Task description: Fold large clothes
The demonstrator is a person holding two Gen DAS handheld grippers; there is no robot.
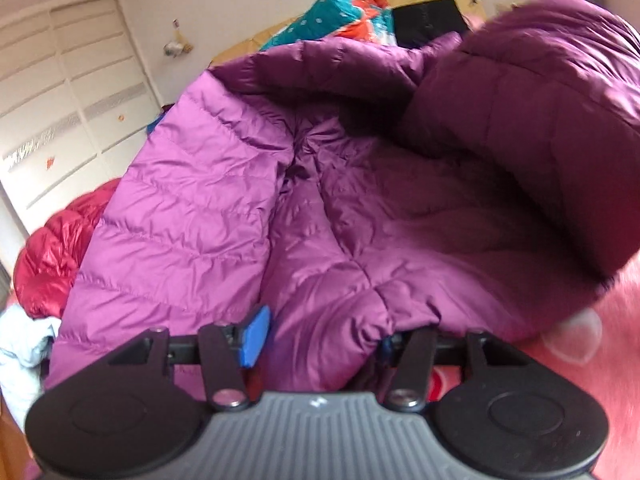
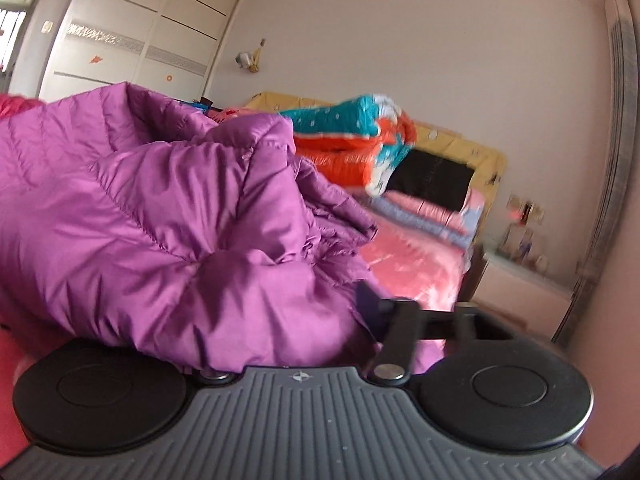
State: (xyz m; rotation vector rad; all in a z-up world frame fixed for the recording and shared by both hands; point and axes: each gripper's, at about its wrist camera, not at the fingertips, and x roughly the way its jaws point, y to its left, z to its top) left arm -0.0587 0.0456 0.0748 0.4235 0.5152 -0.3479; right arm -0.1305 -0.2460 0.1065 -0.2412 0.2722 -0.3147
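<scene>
A large purple quilted down jacket (image 1: pixel 208 216) lies spread on the pink bed. One part of it (image 1: pixel 532 120) is lifted and curls over at the upper right. My left gripper (image 1: pixel 320 332) has jacket fabric bunched between its blue pads (image 1: pixel 254 336), at the jacket's near edge. In the right wrist view the jacket (image 2: pixel 160 220) is heaped up against my right gripper (image 2: pixel 304 320). Fabric covers its left finger, and only the dark right finger (image 2: pixel 372 304) shows, pressed against the cloth.
A red down jacket (image 1: pixel 52 256) and a pale garment (image 1: pixel 20 344) lie at the left. A folded teal-and-orange quilt (image 2: pixel 360 136) and a black item (image 2: pixel 432 180) sit at the bed's head. The pink bedsheet (image 2: pixel 416 256), a white wardrobe (image 2: pixel 140 36) and a bedside table (image 2: pixel 524 280) surround.
</scene>
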